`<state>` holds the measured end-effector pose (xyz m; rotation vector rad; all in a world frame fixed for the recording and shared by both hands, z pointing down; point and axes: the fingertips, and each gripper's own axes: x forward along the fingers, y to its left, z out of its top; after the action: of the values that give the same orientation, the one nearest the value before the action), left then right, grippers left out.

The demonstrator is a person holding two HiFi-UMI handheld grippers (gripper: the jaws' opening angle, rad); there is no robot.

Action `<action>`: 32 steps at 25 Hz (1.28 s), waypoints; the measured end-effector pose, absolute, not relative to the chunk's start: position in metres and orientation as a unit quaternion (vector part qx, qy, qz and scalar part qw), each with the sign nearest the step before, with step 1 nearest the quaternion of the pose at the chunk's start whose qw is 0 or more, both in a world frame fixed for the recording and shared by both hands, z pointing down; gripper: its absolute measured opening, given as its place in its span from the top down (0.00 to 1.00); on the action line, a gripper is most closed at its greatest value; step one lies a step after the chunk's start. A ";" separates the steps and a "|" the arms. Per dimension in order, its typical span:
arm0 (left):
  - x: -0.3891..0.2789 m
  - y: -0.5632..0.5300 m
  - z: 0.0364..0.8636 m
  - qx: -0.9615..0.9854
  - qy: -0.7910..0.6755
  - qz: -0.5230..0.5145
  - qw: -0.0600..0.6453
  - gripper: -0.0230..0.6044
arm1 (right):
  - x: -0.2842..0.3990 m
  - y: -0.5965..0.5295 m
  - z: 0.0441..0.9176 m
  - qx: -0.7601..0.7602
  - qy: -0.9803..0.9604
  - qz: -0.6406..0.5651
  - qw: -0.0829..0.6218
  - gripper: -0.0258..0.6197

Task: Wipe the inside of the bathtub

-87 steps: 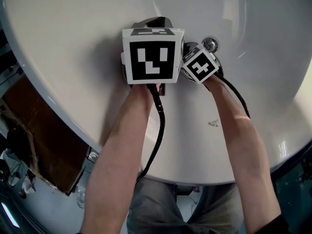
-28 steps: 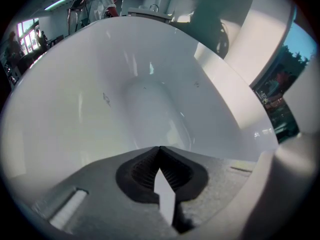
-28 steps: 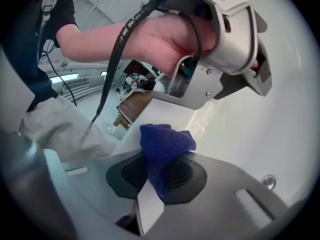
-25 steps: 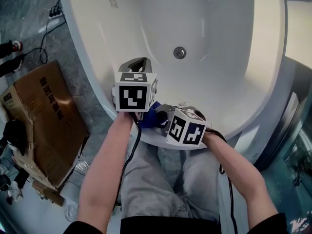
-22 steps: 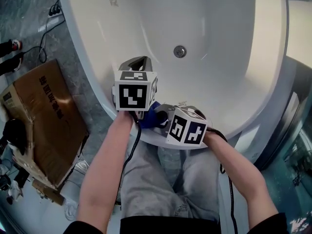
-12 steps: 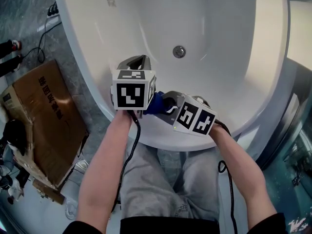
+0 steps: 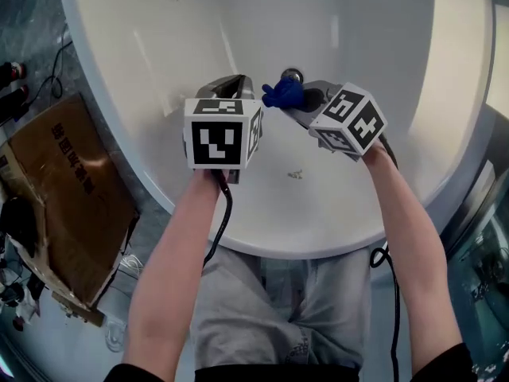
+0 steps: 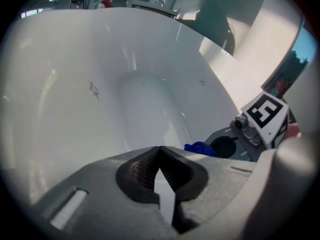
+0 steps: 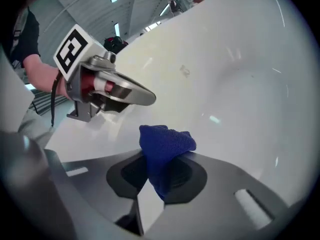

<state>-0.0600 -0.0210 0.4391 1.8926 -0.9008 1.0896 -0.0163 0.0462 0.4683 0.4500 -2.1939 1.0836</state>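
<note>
On the floor at the left lies a brown cardboard box (image 7: 56,189), just beside the outer wall of the white bathtub (image 7: 143,54). The bathtub is oval, glossy and smooth, with bright reflections on its inner wall. A round metal drain (image 7: 292,74) sits at its bottom.

The left gripper (image 7: 227,86) is held over the near inner wall. In the left gripper view its two jaws are closed tip against tip, and nothing is between them.

To its right, a small dark blue cloth (image 7: 281,93) is pinched between the jaws of the right gripper (image 7: 301,102). In the right gripper view the cloth is bunched, stands up out of the jaws and has a fine knitted surface. In the head view it is just below the drain, over the inside of the tub. Whether it touches the surface I cannot tell.

Compared with half a second ago, the right gripper and the cloth have moved from the near rim up toward the drain. The right gripper is now further from the left one, which keeps almost the same place in the picture.
</note>
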 end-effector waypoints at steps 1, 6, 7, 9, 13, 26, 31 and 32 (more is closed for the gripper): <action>-0.060 -0.020 0.446 0.739 -0.354 0.426 0.384 0.96 | -0.014 0.046 0.482 0.168 -0.832 0.411 0.332 0.86; -0.066 -0.016 0.480 0.722 -0.361 0.426 0.409 0.96 | -0.005 0.057 0.543 0.147 -0.813 0.422 0.372 0.86; -0.066 -0.016 0.486 0.722 -0.358 0.428 0.410 0.96 | -0.003 0.060 0.553 0.146 -0.809 0.426 0.379 0.86; -0.064 -0.015 0.497 0.723 -0.350 0.433 0.409 0.96 | 0.001 0.067 0.573 0.144 -0.798 0.436 0.391 0.86; -0.059 -0.007 0.522 0.718 -0.339 0.436 0.424 0.96 | 0.006 0.085 0.607 0.147 -0.777 0.461 0.402 0.86; -0.054 0.010 0.554 0.702 -0.325 0.447 0.449 0.96 | -0.006 0.119 0.656 0.138 -0.754 0.480 0.427 0.86; -0.056 0.013 0.556 0.698 -0.323 0.448 0.455 0.96 | -0.008 0.131 0.660 0.122 -0.744 0.488 0.440 0.86; -0.056 0.013 0.556 0.698 -0.323 0.449 0.455 0.96 | -0.010 0.133 0.660 0.118 -0.742 0.492 0.440 0.86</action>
<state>-0.0562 0.0130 0.5558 1.7218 -0.7957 1.1065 -0.0098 0.1329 0.6599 0.2924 -1.8441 1.2212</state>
